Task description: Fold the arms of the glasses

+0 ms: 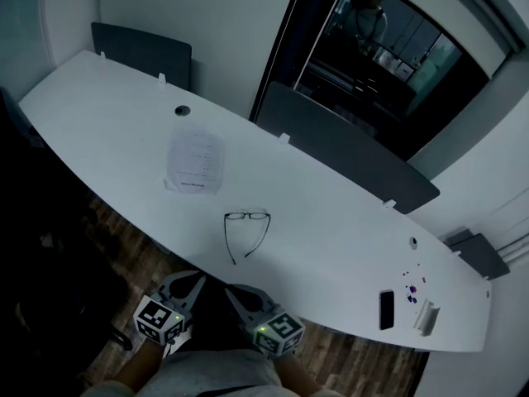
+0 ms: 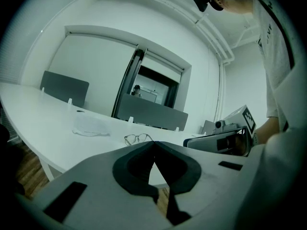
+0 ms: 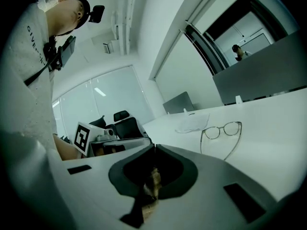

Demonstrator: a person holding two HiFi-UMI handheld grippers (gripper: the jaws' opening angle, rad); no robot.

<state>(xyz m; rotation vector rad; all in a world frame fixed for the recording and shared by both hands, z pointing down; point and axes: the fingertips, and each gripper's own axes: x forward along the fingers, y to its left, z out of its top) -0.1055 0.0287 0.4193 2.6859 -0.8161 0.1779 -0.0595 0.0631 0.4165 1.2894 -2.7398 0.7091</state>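
Thin dark-framed glasses (image 1: 246, 231) lie on the white table (image 1: 107, 131) near its front edge, both arms spread open and pointing toward me. Both grippers hover just short of that edge, side by side and below the glasses in the head view. My left gripper (image 1: 198, 278) is shut and empty, and so is my right gripper (image 1: 232, 290). In the left gripper view the glasses (image 2: 138, 138) sit just beyond the closed jaw tips of the left gripper (image 2: 153, 143). In the right gripper view the glasses (image 3: 221, 131) lie ahead and to the right of the right gripper (image 3: 154, 146).
A sheet of paper (image 1: 195, 162) lies beyond the glasses, with a round cable hole (image 1: 182, 110) further back. A dark phone (image 1: 386, 309) and a small white object (image 1: 426, 317) sit at the table's right end. Grey divider panels (image 1: 347, 149) line the far edge. Wood floor lies under me.
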